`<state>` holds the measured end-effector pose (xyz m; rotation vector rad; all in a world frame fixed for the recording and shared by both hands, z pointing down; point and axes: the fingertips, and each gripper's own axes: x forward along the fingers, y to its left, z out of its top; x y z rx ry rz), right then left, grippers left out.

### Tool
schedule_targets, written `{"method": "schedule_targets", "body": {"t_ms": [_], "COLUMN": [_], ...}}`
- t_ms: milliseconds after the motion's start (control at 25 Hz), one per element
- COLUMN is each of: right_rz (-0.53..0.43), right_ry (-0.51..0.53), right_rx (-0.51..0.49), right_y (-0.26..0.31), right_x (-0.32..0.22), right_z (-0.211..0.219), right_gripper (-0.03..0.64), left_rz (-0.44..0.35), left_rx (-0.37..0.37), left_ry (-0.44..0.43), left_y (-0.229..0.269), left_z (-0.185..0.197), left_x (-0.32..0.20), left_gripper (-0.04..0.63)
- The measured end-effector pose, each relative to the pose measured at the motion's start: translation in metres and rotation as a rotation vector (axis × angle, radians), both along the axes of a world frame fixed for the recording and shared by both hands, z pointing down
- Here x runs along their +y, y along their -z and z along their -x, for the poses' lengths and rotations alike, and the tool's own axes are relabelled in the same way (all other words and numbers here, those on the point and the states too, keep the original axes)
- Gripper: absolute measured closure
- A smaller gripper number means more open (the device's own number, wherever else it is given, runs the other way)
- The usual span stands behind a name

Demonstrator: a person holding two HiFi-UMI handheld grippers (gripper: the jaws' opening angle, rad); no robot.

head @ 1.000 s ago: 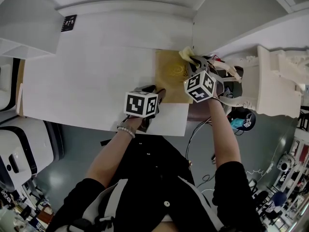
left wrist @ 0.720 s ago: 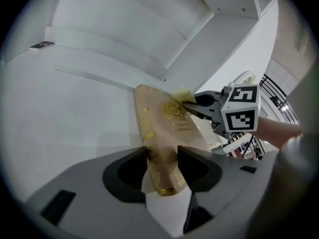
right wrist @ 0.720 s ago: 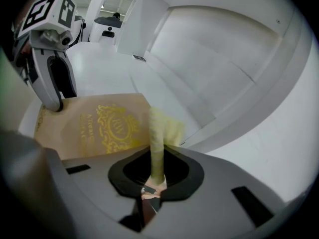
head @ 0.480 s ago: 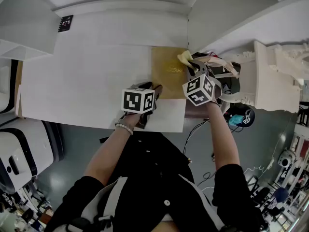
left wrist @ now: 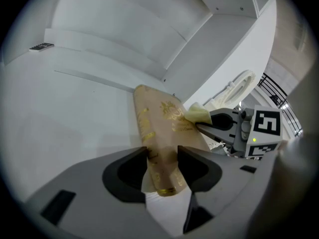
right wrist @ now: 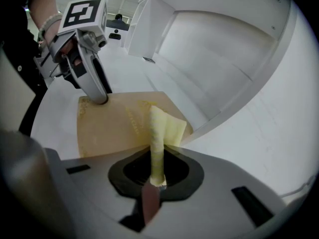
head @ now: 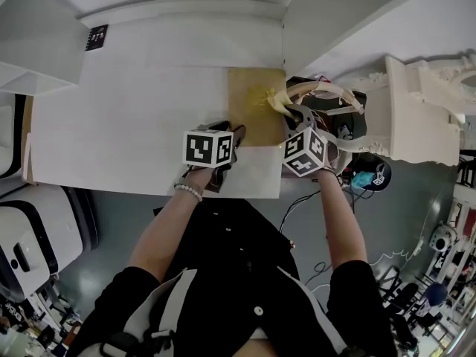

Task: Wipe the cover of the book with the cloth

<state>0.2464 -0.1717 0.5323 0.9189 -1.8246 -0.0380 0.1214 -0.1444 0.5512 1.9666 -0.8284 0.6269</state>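
Note:
A tan book [head: 249, 117] with gold print lies flat at the right end of the white table [head: 134, 125]. My left gripper [head: 236, 134] is shut on its near left edge; in the left gripper view the book [left wrist: 167, 123] fills the gap between the jaws of my left gripper [left wrist: 162, 156]. My right gripper [head: 286, 111] is shut on a folded yellow cloth [head: 272, 99], which rests on the right part of the cover. The right gripper view shows the cloth [right wrist: 162, 131] standing up from the jaws of my right gripper [right wrist: 157, 176] onto the book [right wrist: 112, 126].
A white shelf wall [head: 320, 28] rises just behind and right of the book. A small black marker tag [head: 97, 37] lies at the far left. Ornate white furniture [head: 416, 117] and cables [head: 320, 95] stand beyond the table's right end. The table's front edge [head: 149, 192] is near my body.
My right gripper has drawn the cloth from the book's far right corner toward me along the cover. The left gripper has stayed clamped on the book.

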Motion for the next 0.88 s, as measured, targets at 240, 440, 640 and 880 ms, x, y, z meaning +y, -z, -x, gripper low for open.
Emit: {"method": "schedule_targets", "body": {"t_ms": [240,440,640,880], "right_rz": [0.021,0.037,0.056,0.119], "right_ry": [0.028,0.035,0.062,0.114], "right_rx": [-0.005,-0.023,-0.024,-0.004], "right_y": [0.0,0.0,-0.001,-0.002], "right_x": [0.03,0.056,0.08,0.095], "right_z": [0.005,0.011,0.018,0.019], "right_gripper": [0.584,0.584,0.584,0.584], "left_rz": [-0.013,-0.015,-0.019,-0.021], "left_rx": [-0.007,-0.009,-0.01,-0.012], "left_ry": [0.002,-0.002,-0.004,-0.003], "left_y": [0.001,0.001,0.001,0.001], "left_z": [-0.001,0.0,0.002,0.0], "left_x": [0.001,0.001,0.0,0.001], "left_gripper": [0.4,0.4,0.4,0.4]}}
